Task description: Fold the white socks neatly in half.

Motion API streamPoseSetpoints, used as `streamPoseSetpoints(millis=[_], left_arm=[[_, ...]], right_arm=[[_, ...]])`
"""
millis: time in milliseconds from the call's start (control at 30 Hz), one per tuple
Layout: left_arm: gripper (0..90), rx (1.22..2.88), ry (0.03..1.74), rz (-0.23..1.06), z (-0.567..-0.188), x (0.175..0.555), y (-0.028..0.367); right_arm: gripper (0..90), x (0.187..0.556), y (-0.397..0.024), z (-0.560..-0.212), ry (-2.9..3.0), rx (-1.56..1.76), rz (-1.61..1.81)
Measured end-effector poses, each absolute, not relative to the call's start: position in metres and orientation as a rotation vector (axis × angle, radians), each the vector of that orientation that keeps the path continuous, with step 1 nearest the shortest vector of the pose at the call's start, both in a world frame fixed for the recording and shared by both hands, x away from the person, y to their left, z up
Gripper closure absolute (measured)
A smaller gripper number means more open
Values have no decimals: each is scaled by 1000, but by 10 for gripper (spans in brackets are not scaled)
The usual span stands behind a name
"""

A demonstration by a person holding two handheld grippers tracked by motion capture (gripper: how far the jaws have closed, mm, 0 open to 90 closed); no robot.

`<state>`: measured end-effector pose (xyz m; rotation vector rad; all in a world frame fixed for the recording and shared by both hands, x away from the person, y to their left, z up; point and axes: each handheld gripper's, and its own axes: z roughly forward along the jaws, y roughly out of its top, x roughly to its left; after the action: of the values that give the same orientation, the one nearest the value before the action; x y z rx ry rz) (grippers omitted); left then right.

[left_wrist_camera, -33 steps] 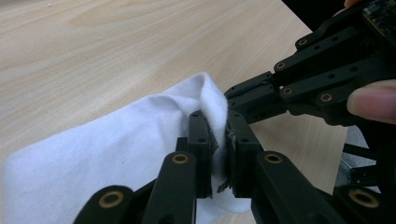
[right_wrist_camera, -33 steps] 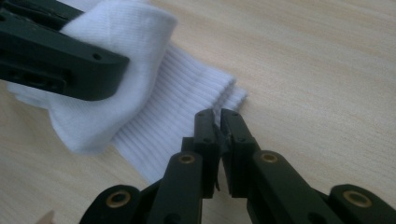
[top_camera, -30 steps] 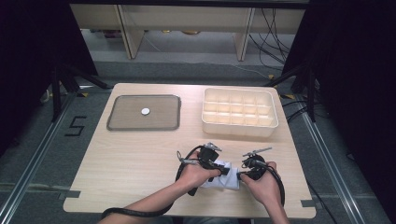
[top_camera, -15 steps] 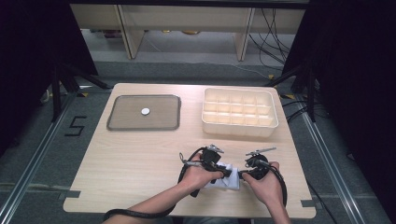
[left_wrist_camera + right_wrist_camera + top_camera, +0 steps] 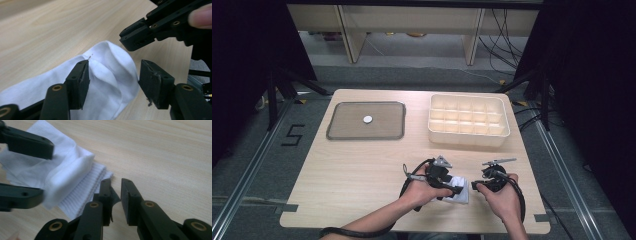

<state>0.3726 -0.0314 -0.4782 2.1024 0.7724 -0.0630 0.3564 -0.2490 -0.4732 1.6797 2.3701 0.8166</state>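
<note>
A lab or test room set up for recording is shown, not a home. A plain light wooden table (image 5: 362,165) is placed alone on a grey floor, and black curtains (image 5: 242,60) are hung to its left and right. Tape marks and a taped figure "5" (image 5: 292,135) are seen on the floor at the left. Metal rails (image 5: 242,185) are run along both sides of the table. Black stand legs (image 5: 287,87) (probably tripods) are set at the far corners, loose cables (image 5: 507,30) are trailed across the far floor, and pale shelving (image 5: 412,20) is stood at the back.
</note>
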Motion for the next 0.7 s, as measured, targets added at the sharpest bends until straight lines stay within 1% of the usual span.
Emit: streamPoseSetpoints(millis=[67,133,267,333,400,433,533,667,700], left_arm=[[398,2073,767,-57,-472,370,-20],[415,2070,769,-47,-471,369,-11],[541,2111,741,-23,-470,367,0],[577,2123,737,-42,-471,367,0],[585,2122,733,-53,-473,367,-1],[585,2115,743,-79,-474,366,-7],[582,2121,749,-102,-478,366,-16],[563,2135,774,-103,-483,368,-23],[559,2142,784,-87,-484,368,-25]], right_arm=[[789,355,-250,-471,2367,1693,822],[788,354,-250,-470,2359,1712,830],[783,354,-251,-467,2355,1697,851],[772,354,-248,-463,2346,1710,867],[764,354,-246,-460,2366,1675,894],[757,352,-243,-456,2353,1698,909],[743,350,-238,-448,2343,1738,941],[732,351,-235,-443,2345,1708,950],[731,351,-234,-444,2338,1709,968]])
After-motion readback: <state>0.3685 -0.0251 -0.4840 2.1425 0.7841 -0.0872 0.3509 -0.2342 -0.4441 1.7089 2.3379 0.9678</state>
